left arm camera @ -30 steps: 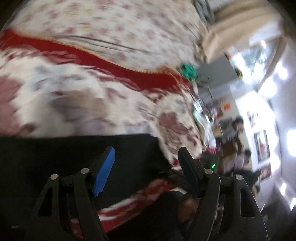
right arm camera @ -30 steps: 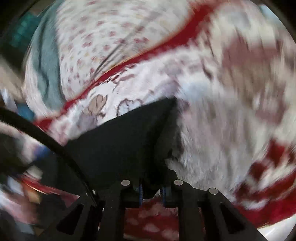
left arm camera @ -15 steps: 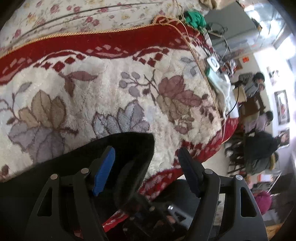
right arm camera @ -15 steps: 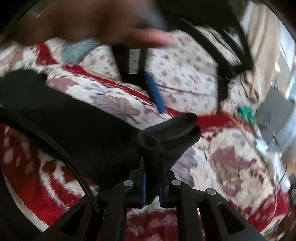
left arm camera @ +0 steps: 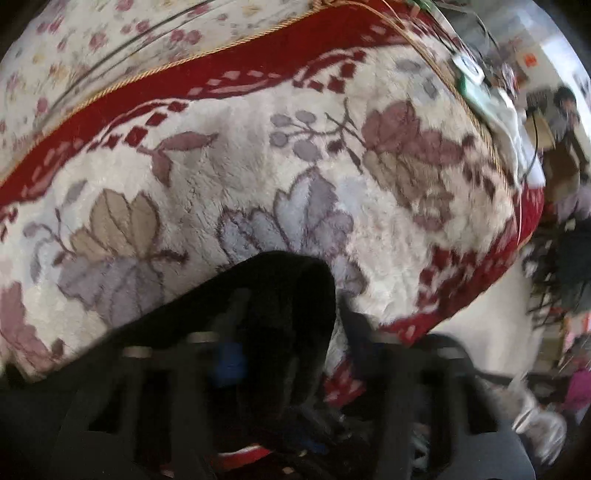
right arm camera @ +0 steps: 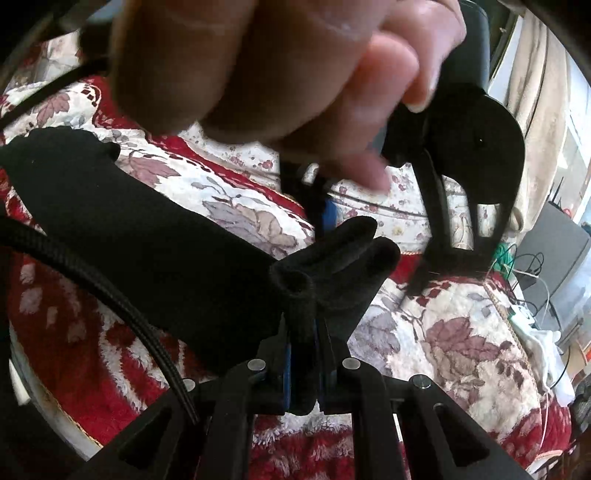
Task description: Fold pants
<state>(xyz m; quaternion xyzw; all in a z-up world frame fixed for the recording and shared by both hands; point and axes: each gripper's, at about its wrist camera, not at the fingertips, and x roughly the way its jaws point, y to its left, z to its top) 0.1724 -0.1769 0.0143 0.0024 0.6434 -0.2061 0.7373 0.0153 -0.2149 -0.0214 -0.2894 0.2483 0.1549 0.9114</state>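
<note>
The black pants point(right arm camera: 147, 236) lie along the near edge of the floral plush blanket point(left arm camera: 258, 177); the right gripper point(right arm camera: 303, 354) is clamped narrow on a bunched corner; the left gripper point(left arm camera: 284, 354) is closing on the neighbouring edge, though blur probably hides whether its pads bite yet. To fold well, confirm both grips, lift evenly, keep the edge taut, and avoid snagging the pile.

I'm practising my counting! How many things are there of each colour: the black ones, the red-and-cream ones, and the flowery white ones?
Black: 3, the black fabric pants, the left gripper closing on them, and the right gripper pinching them.
Red and cream: 1, the fluffy floral blanket with a red border.
White with small flowers: 1, the thin floral sheet.
Total: 5
</note>
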